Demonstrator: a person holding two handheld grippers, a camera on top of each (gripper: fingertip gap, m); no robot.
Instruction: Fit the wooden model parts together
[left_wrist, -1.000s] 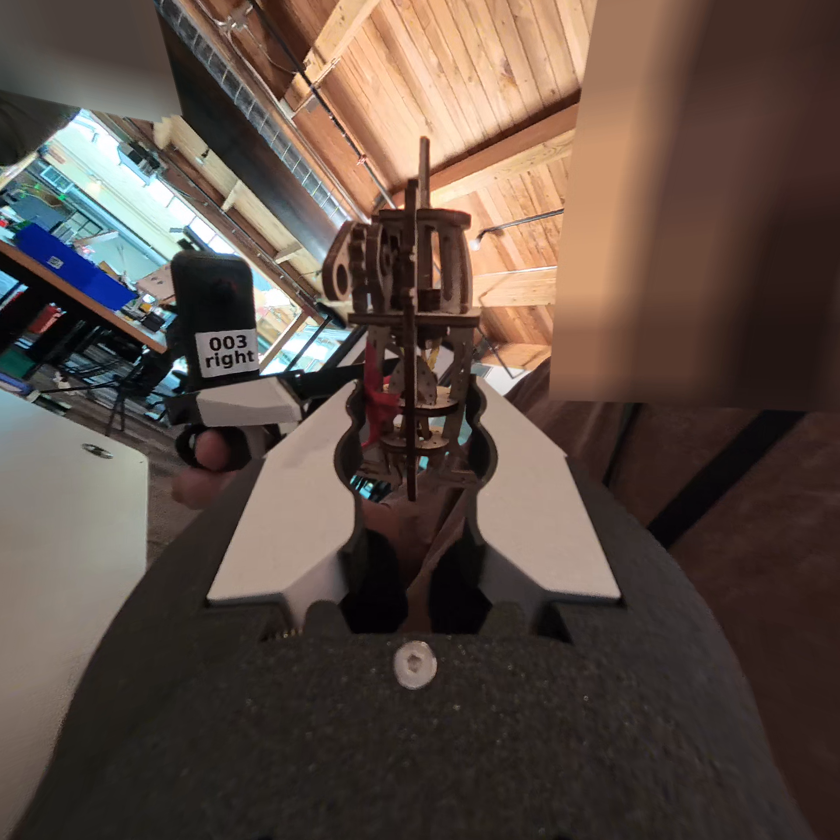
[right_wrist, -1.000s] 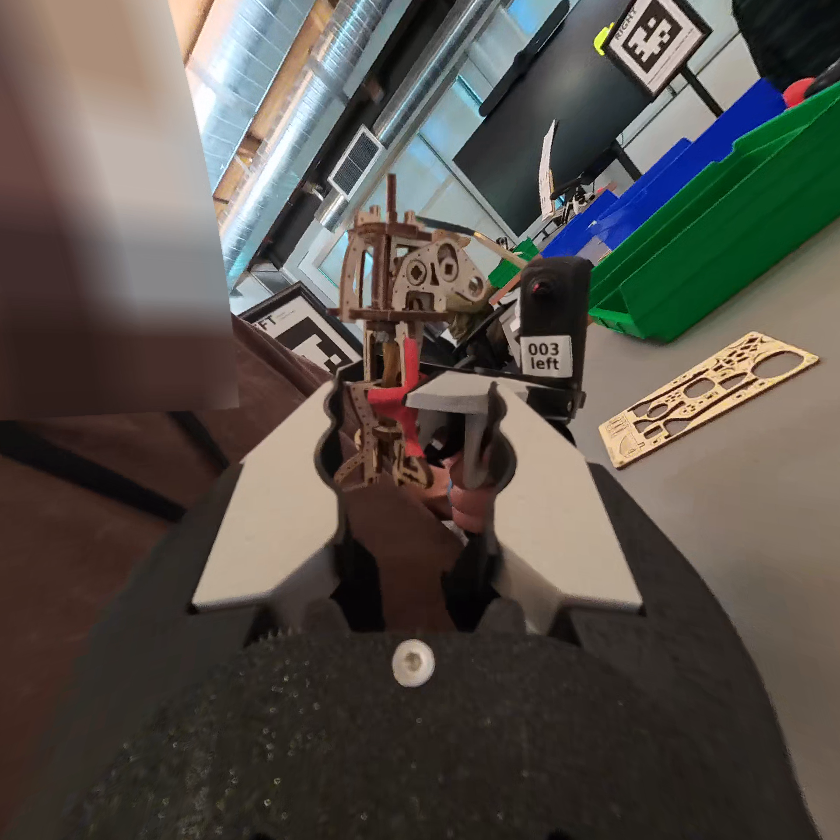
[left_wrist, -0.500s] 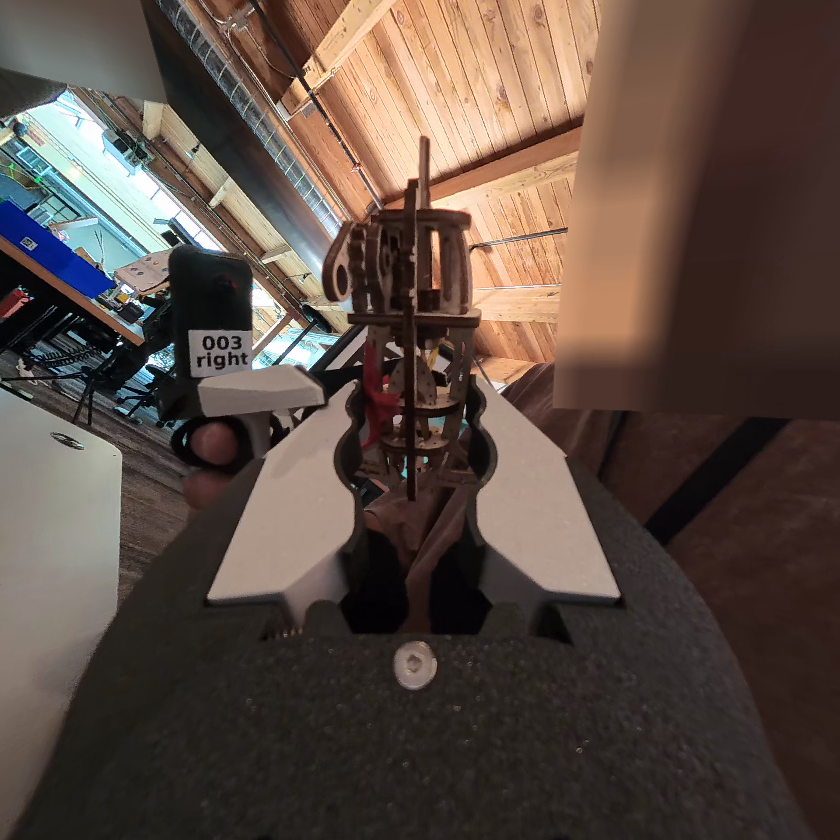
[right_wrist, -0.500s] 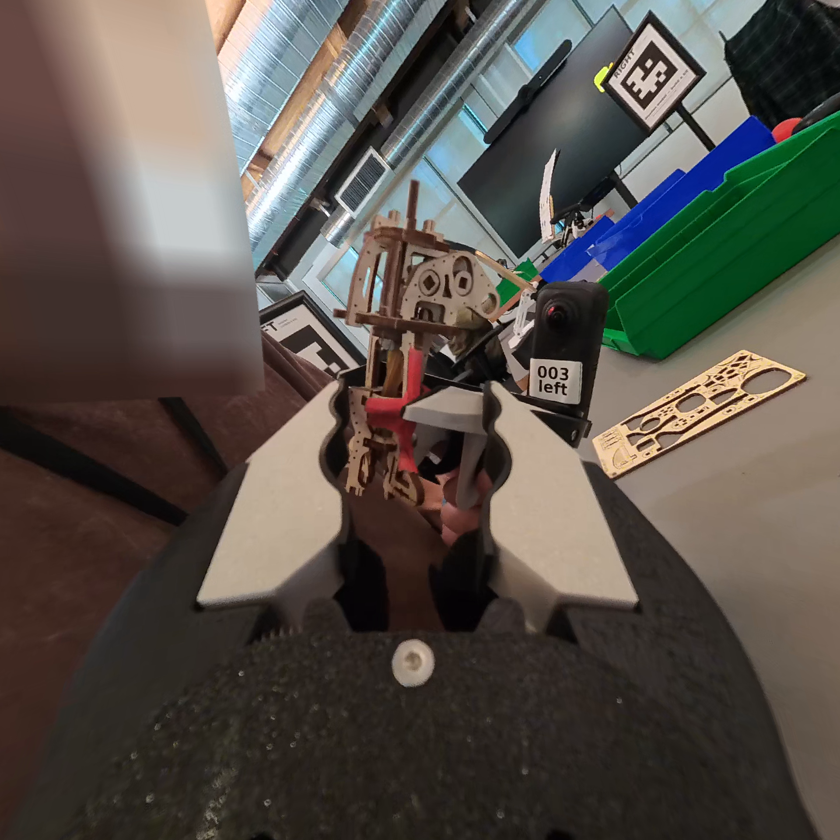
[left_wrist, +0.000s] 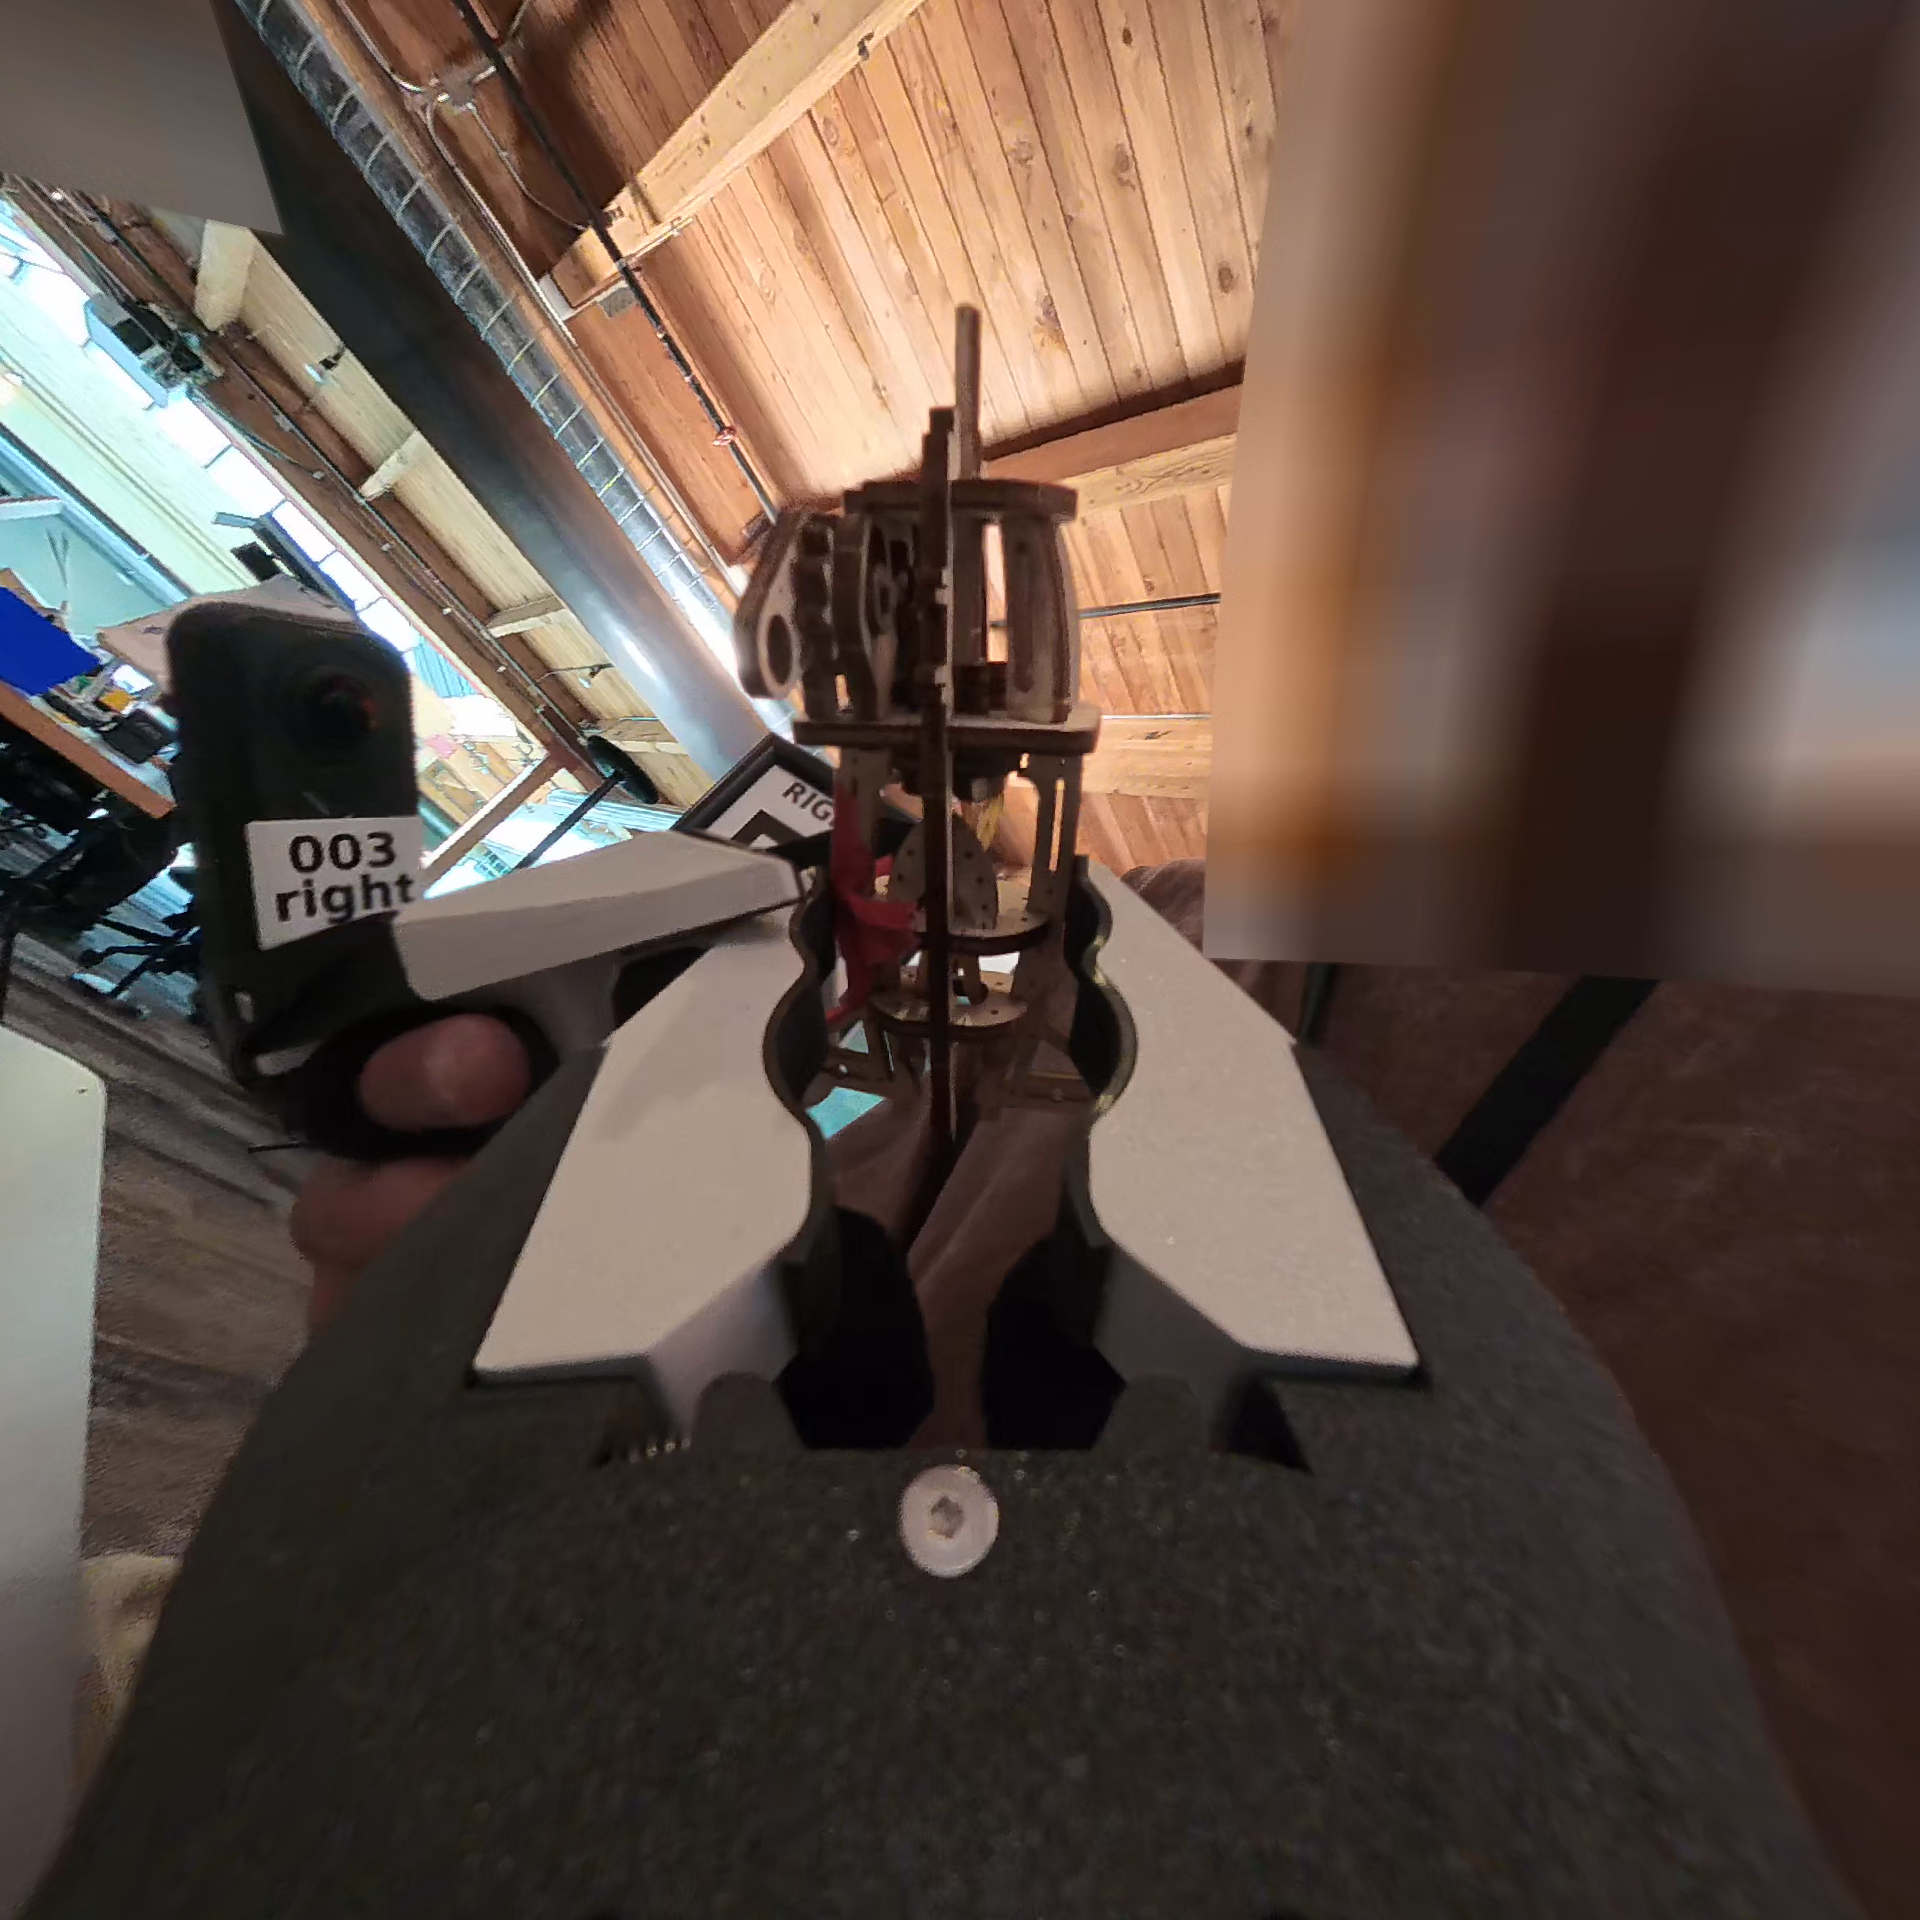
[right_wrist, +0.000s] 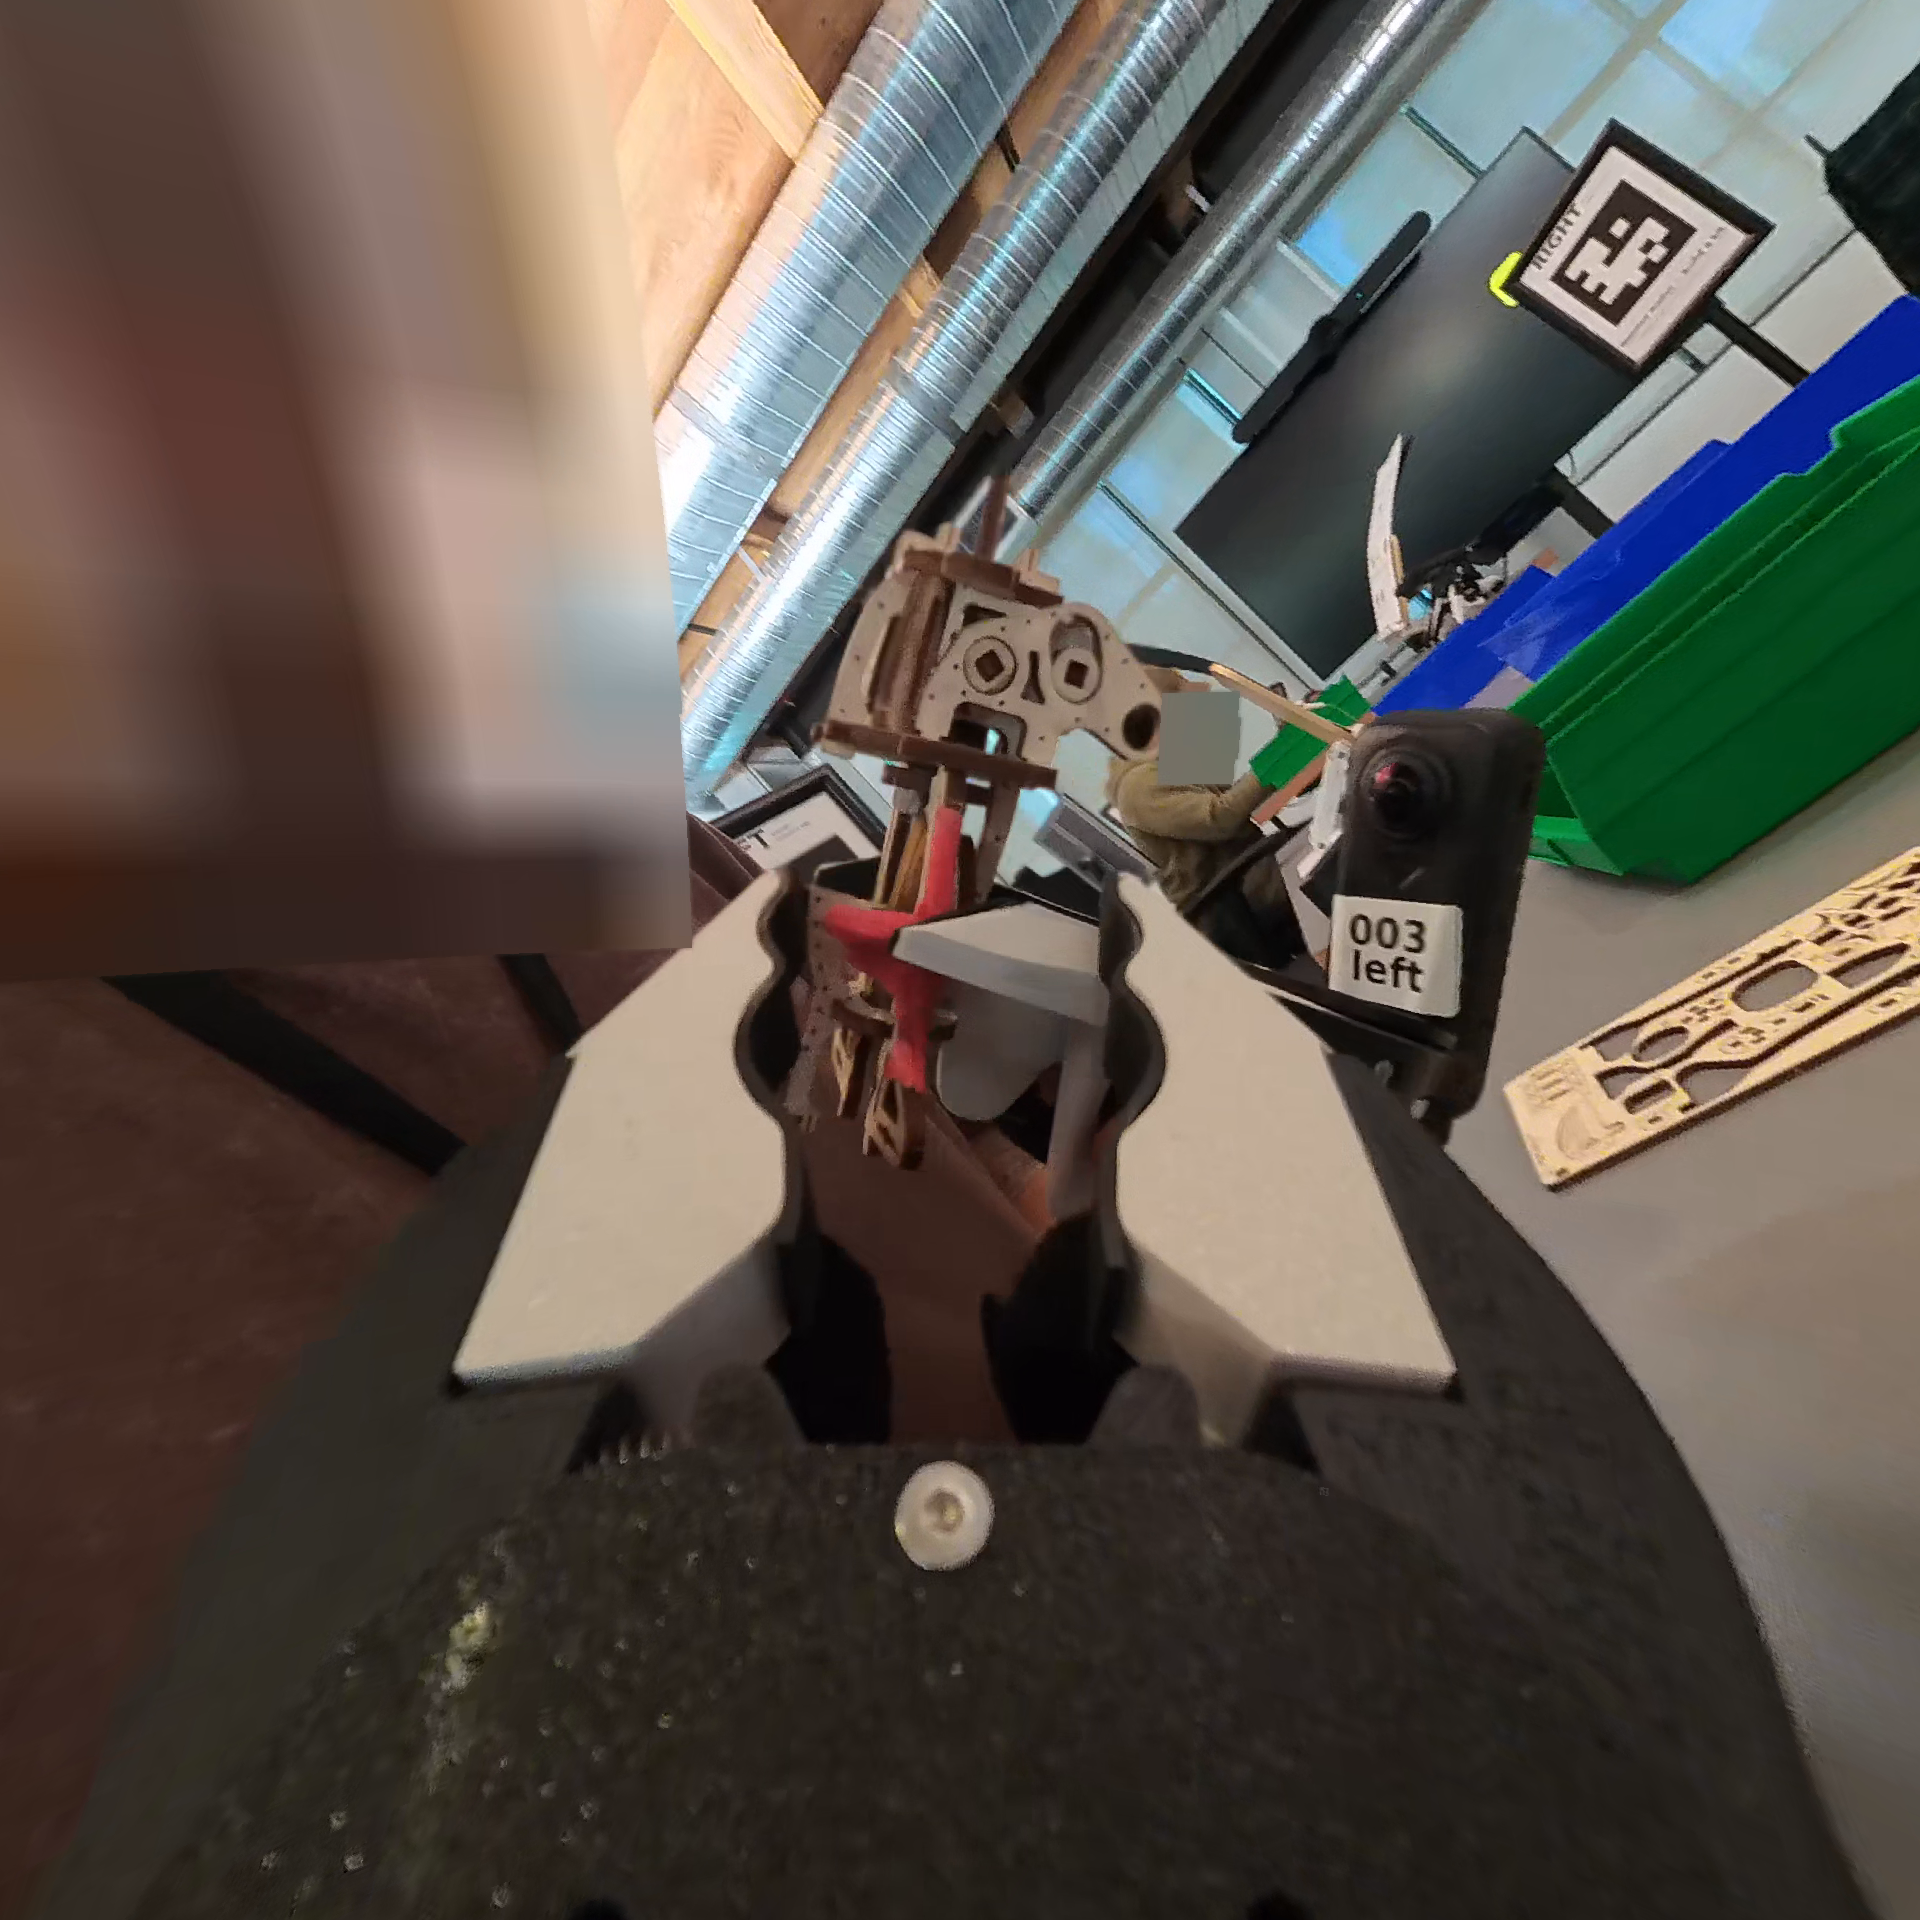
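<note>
The laser-cut wooden model assembly (left_wrist: 935, 727) stood upright between the left gripper (left_wrist: 945, 997) fingers. The right gripper (left_wrist: 665, 904) reached in from the left, its fingertip apparently touching the model's red piece (right_wrist: 894, 966). A flat cut-out wooden sheet (right_wrist: 1725, 1029) lay on the grey table (right_wrist: 1662, 1299) to the right, before the green plastic bins (right_wrist: 1714, 644).

- The wooden model's (left_wrist: 935, 935) base is hidden between the left hand-held gripper's (left_wrist: 943, 997) fingers.
- The cut-out wooden sheet (right_wrist: 1704, 1023) is cropped at the picture's edge.
- The red piece's (right_wrist: 904, 966) attachment perhaps lies behind the model; it cannot be told.

Right gripper (right_wrist: 940, 1023) fingers apart; wooden model (right_wrist: 961, 748) with red piece (right_wrist: 902, 966) between fingertips, left gripper (right_wrist: 997, 956) finger poking in from right side.
</note>
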